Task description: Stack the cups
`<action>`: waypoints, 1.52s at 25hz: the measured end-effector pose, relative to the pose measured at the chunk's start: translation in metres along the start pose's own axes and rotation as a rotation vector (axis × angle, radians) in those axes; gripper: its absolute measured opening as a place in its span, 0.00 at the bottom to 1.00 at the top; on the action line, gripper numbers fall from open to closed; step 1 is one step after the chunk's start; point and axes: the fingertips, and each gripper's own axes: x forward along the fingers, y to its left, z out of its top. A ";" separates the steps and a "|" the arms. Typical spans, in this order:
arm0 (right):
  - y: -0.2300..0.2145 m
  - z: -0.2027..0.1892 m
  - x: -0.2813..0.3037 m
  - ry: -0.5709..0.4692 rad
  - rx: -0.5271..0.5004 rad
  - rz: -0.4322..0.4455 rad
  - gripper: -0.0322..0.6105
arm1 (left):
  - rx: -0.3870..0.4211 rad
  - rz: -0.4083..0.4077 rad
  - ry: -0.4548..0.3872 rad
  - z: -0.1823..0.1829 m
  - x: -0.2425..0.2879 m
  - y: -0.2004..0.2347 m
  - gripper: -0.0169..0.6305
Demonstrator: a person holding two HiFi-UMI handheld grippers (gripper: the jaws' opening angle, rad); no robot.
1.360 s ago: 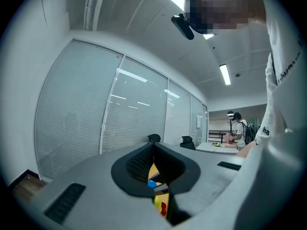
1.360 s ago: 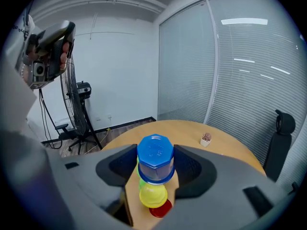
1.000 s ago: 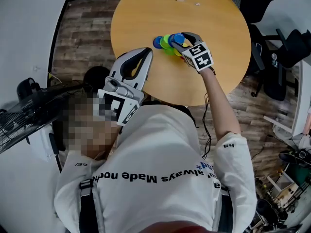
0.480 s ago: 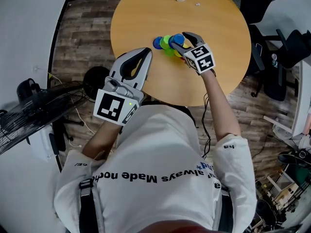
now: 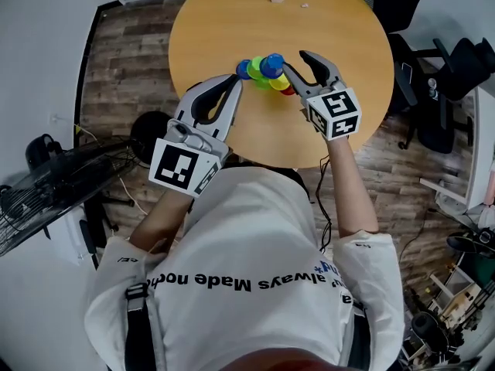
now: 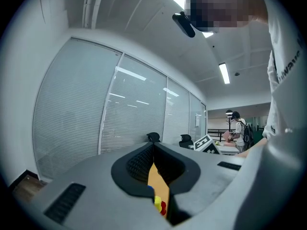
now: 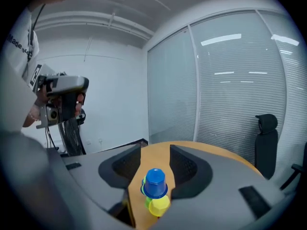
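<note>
Blue cup is set atop clustered cups on wooden table. R gripper, right of them: jaws apart, just narrowed, nothing held. L gripper: jaws closed, empty.

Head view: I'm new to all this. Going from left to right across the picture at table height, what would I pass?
black floor fan → left gripper → cluster of coloured cups → right gripper → black office chair

Wood-plank floor, blind-covered glass walls, black chair.
</note>
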 end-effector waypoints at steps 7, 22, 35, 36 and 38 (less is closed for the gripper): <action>0.009 0.044 -0.062 -0.135 0.030 -0.086 0.24 | 0.012 -0.037 -0.002 0.004 0.006 -0.011 0.06; 0.048 0.107 -0.151 -0.243 -0.011 -0.181 0.13 | 0.031 -0.108 -0.011 0.020 0.019 -0.035 0.06; 0.065 0.114 -0.179 -0.271 0.021 -0.191 0.11 | 0.054 -0.119 -0.017 0.029 0.018 -0.043 0.06; 0.065 0.113 -0.179 -0.266 0.018 -0.193 0.11 | 0.054 -0.119 -0.019 0.030 0.018 -0.044 0.06; 0.065 0.110 -0.179 -0.257 0.017 -0.193 0.11 | 0.055 -0.122 -0.019 0.031 0.018 -0.046 0.06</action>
